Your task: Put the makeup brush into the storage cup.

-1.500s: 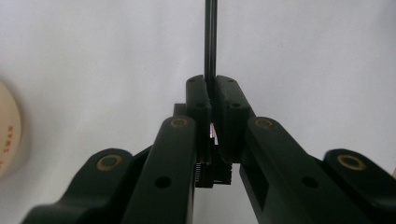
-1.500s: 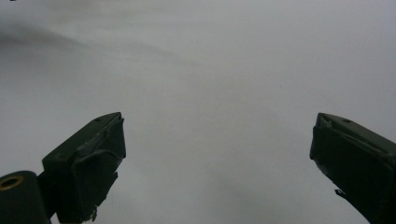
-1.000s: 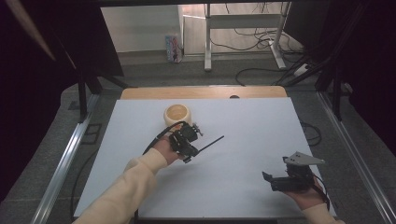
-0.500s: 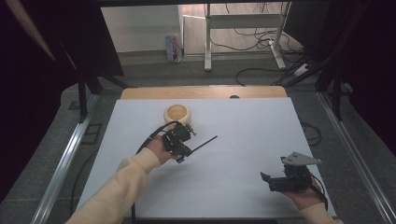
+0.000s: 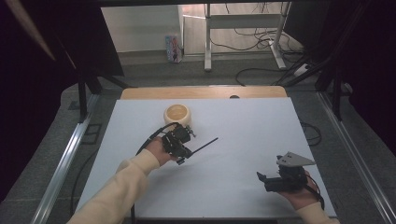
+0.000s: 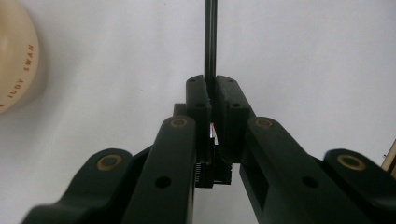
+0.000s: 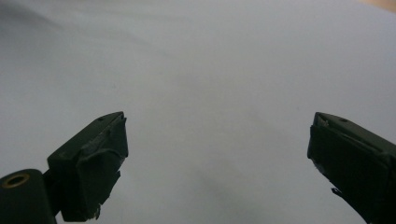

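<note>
Clamped together on a thin black rod [image 6: 210,42], the two jaws of the left gripper [image 6: 212,93], with the rod running straight up from between the pads to the top edge of the left gripper view, over the white table [image 6: 303,51]. In the high view, same rod [image 5: 203,145] sticking out of the left gripper [image 5: 183,150] toward the upper right, near the middle of the frame, slightly raised at its far tip or lying just above the surface; cannot tell which. Just beyond that gripper, toward the upper centre of the high view, a small cream bowl [image 5: 177,114] standing upright on the white surface, close to the gripper but apart from it; in the left gripper view, the bowl's rounded side [image 6: 16,60] at the far left edge, with small printed lettering on it. Behind the left gripper, a hand [image 5: 156,151] in a pale cream sleeve [image 5: 116,191] coming in from the bottom left. Wide apart and holding nothing, the jaws of the right gripper [image 7: 217,154], with bare white table between them in the right gripper view. In the high view, that right gripper [image 5: 280,179] low at the right of the frame, well apart from the rod and the bowl, pointing left, with a grey three-cornered plate [image 5: 294,160] on top. Along the far edge of the white surface, a strip of bare wood [image 5: 205,92].
</note>
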The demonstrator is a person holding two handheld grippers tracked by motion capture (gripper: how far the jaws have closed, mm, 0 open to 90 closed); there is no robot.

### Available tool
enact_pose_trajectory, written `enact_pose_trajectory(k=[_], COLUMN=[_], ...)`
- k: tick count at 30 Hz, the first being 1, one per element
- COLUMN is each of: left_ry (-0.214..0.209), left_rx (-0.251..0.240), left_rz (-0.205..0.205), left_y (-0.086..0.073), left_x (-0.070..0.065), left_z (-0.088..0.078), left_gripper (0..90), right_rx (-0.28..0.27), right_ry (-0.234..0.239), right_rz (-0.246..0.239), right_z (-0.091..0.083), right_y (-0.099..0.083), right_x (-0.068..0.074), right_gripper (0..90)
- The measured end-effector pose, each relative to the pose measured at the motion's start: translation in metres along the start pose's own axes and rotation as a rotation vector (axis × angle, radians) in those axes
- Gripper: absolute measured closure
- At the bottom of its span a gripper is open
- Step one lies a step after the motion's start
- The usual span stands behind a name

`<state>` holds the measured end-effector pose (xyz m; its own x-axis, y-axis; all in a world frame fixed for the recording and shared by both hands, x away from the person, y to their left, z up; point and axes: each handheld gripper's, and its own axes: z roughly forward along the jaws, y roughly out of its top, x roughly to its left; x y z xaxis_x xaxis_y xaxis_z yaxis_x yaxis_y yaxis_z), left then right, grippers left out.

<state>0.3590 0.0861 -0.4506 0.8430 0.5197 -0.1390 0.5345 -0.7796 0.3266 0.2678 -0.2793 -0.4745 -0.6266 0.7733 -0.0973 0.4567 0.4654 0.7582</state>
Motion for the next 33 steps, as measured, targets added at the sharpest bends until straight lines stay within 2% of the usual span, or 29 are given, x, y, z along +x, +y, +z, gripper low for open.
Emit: enact_pose_trajectory(k=[4,12,20,26,28,33], left_ry=[-0.006,-0.013,-0.019,-0.022,-0.025,-0.027], left_rx=[-0.004,0.004,0.001,0.001,0.002,0.009], left_rz=[0.005,0.009,0.007,0.014,0.014,0.026], left_y=[0.001,0.003,0.005,0.008,0.009,0.011], left_x=[-0.001,-0.001,-0.001,-0.001,-0.002,-0.003], left_z=[0.001,0.005,0.005,0.007,0.007,0.006], left_gripper=[85.5,85.5,85.5,85.5,85.5,85.4], right_rx=[-0.007,0.004,-0.009,-0.012,-0.011,-0.011], right_ry=[-0.017,-0.002,-0.020,-0.044,-0.053,-0.106], right_rz=[-0.050,-0.065,-0.083,-0.143,-0.177,-0.253], right_z=[0.002,0.008,0.005,0.008,0.008,0.011], right_y=[0.005,0.008,0.017,0.026,0.029,0.035], right_x=[0.006,0.011,0.014,0.022,0.025,0.033], right_gripper=[5.9,6.0,3.8,1.0,0.7,0.7])
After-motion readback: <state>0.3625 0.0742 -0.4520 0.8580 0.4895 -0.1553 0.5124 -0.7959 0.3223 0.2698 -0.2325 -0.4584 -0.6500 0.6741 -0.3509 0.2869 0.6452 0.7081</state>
